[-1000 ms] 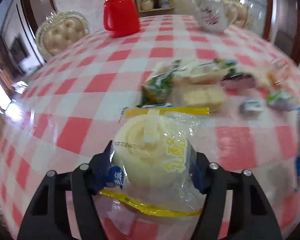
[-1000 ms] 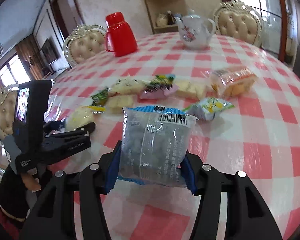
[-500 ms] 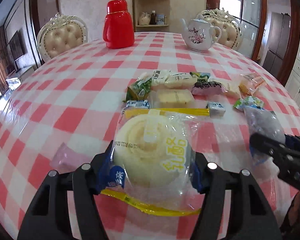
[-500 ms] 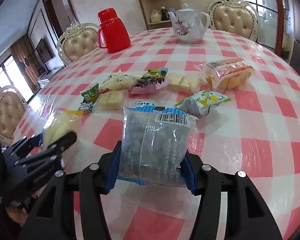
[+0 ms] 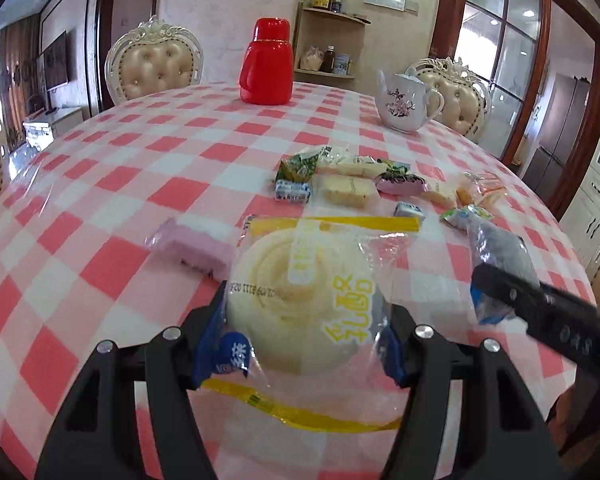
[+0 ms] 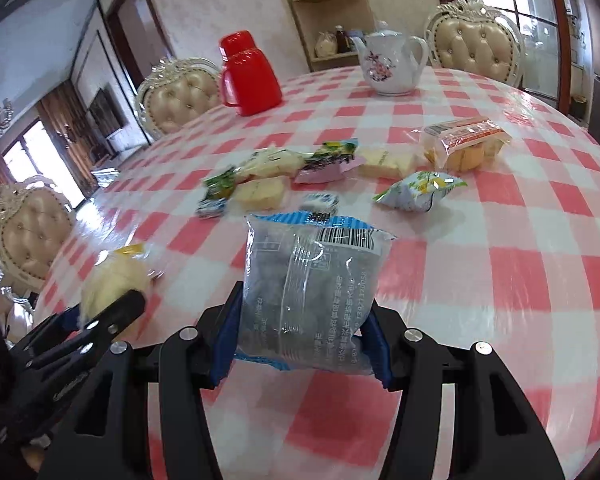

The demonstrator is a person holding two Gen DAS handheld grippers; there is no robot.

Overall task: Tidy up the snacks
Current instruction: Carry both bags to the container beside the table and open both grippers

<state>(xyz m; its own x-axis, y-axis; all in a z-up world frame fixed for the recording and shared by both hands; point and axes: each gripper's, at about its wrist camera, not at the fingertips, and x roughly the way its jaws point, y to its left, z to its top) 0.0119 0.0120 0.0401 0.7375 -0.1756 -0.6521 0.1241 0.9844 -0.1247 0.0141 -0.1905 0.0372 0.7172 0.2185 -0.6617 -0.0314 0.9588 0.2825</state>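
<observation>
Snacks: we hold two above the checked table [image 5: 100, 184]. Left gripper [image 5: 306, 332] clamps the cream bun [image 5: 300, 292]; right gripper [image 6: 304, 332] clamps the grey pack [image 6: 308, 292]. Others lie mid-table. We should lower each flat, apart, before releasing.

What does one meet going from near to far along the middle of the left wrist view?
Left claw shut on the round cream bun packet → pale cake slice in clear wrap → green snack packet → red flask.
</observation>
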